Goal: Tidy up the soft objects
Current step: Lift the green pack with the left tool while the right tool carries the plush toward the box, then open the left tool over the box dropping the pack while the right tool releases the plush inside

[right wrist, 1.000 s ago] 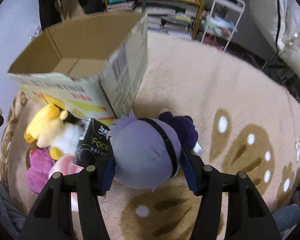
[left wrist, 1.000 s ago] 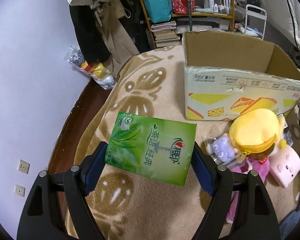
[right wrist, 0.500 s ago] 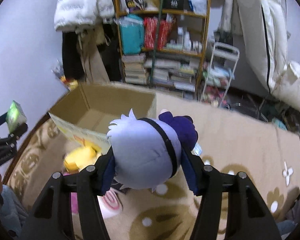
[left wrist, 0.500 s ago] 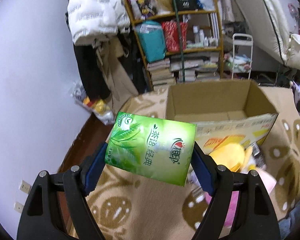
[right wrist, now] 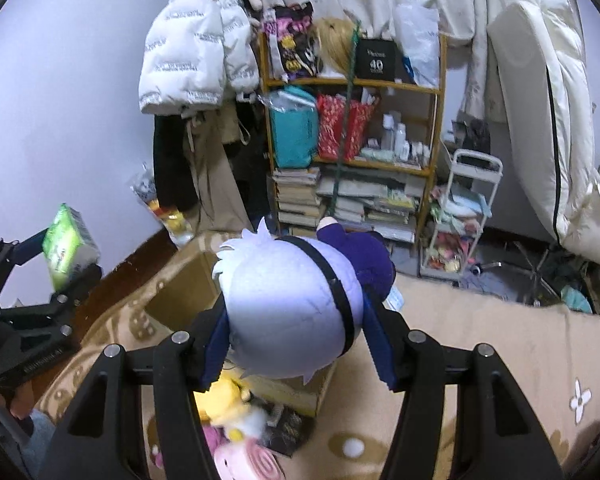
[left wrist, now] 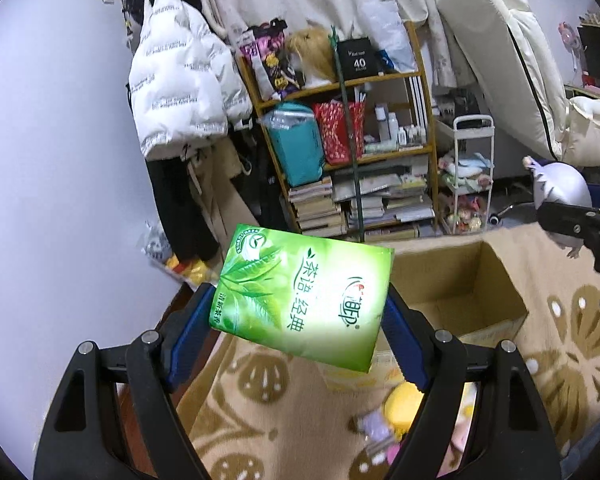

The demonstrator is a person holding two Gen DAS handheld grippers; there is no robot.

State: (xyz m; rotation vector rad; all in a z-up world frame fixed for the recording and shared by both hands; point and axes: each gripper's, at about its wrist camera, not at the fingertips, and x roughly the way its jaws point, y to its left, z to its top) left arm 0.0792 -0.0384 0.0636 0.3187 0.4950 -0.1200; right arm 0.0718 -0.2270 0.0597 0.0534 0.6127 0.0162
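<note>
Left gripper (left wrist: pixel 298 326): we squeeze the green tissue pack (left wrist: pixel 302 294).
Right gripper (right wrist: pixel 296 336): we squeeze the purple doll (right wrist: pixel 290 306) above the box (right wrist: pixel 180 296).

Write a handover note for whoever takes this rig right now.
Left tool: shut on the green tissue pack, held in the air near the cardboard box.
Right tool: shut on the pale purple plush doll, held above the box.
Done: both items picked up; the visible part of the box holds nothing.
Left: drop both in, then collect the yellow plush, pink plush and black pack lying on the rug beside the box.
</note>
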